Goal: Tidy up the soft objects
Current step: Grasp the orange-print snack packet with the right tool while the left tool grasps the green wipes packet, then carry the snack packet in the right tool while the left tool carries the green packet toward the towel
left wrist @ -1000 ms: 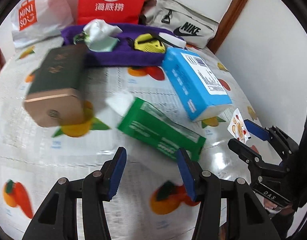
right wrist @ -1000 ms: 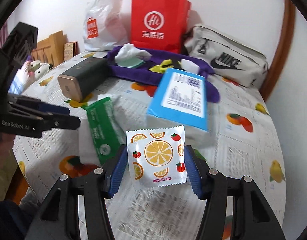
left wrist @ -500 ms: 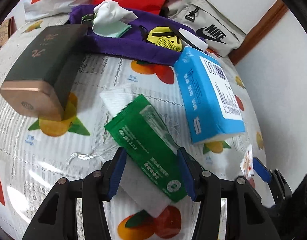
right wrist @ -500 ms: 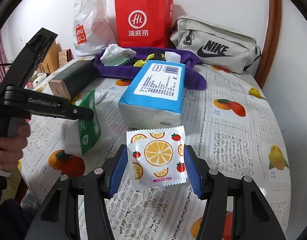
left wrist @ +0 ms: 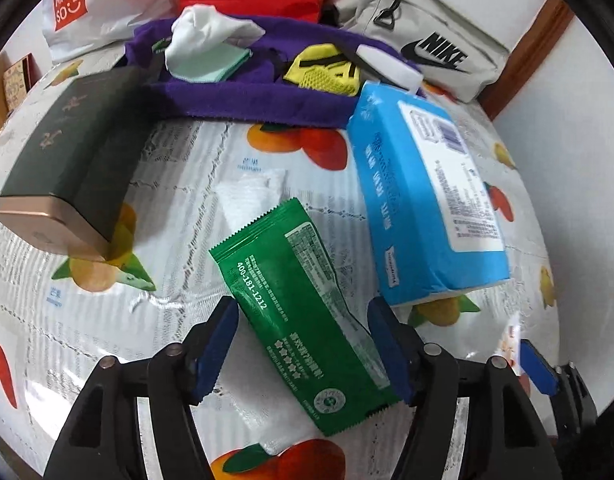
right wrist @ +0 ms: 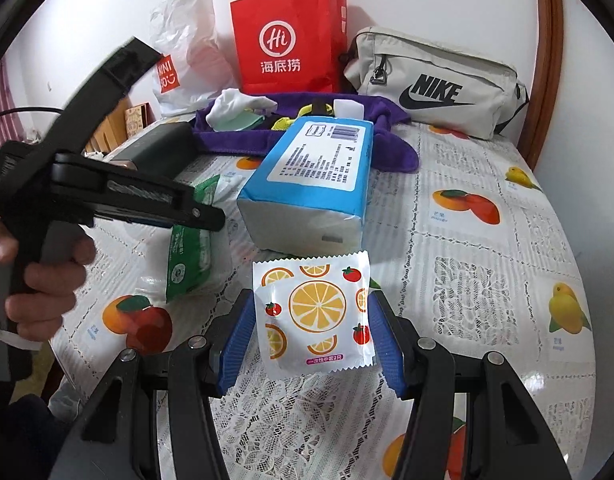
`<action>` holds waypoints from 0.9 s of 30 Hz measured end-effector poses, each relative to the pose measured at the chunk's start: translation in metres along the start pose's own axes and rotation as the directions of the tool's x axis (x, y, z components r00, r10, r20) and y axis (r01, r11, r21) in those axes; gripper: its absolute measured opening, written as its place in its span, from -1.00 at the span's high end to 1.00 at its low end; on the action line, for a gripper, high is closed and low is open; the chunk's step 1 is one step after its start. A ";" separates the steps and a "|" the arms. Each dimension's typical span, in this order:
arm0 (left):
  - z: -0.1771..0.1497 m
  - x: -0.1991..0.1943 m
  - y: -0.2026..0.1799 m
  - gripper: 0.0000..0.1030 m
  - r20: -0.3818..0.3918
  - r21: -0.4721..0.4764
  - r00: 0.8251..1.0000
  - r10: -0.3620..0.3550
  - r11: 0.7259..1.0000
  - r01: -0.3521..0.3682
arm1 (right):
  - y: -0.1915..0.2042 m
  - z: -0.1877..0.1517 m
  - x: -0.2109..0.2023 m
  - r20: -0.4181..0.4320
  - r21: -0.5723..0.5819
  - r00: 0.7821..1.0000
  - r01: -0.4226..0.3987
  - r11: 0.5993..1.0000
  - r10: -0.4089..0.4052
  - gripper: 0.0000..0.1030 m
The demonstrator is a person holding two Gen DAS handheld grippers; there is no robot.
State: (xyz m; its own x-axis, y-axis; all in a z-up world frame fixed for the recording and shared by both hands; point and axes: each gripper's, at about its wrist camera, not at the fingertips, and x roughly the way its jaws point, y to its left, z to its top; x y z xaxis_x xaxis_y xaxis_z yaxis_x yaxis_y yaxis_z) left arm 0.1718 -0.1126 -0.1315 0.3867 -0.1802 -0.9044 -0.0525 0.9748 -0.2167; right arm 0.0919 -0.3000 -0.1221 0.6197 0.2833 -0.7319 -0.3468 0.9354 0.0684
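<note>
- Since a second ago the left gripper (left wrist: 303, 344) has travelled over the table (right wrist: 487, 280) from short of the green wet-wipe packet (left wrist: 307, 320) to straddling it; the packet now runs diagonally between the blue pads.
- Its jaws are opening, with a gap on the 9 o'clock side, so nothing is clamped.
- A hand (right wrist: 35, 280) grips the left tool's handle at 9 o'clock in the right wrist view, the tool pitched steeply down.
- The right gripper (right wrist: 313, 336) holds the same partly closed width as before, pads pressed on both edges of the fruit-print sachet (right wrist: 313, 312), held upright above the cloth.
- Lying flat on a white tissue (left wrist: 251, 188), the green packet has the blue tissue pack (left wrist: 423, 208) at 2 o'clock.
- At 10 o'clock sits a dark box (left wrist: 71, 160); at 12 o'clock a purple towel (left wrist: 247, 96).
</note>
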 end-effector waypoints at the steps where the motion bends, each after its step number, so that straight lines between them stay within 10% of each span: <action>1: 0.000 0.003 -0.002 -0.26 0.002 0.006 1.000 0.013 1.000 -0.013 | -0.001 0.000 -0.001 0.006 0.006 1.000 0.001 1.000 -0.001 -0.09; 8: -0.003 -0.001 0.006 0.09 0.015 0.018 1.000 -0.025 1.000 0.025 | -0.003 -0.003 -0.001 0.000 0.017 1.000 0.008 1.000 -0.008 -0.09; 27: -0.015 -0.061 0.086 0.12 0.109 -0.038 0.991 -0.078 0.996 0.083 | 0.022 0.002 0.014 -0.051 0.026 0.998 0.033 0.999 -0.032 -0.09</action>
State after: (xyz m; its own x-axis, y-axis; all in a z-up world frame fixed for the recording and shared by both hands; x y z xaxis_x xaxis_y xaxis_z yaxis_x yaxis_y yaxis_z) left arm 0.1303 -0.0196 -0.1009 0.4874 -0.2407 -0.8393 -0.0553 0.9508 -0.3048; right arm 0.0943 -0.2752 -0.1295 0.5936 0.2423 -0.7674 -0.3078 0.9494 0.0617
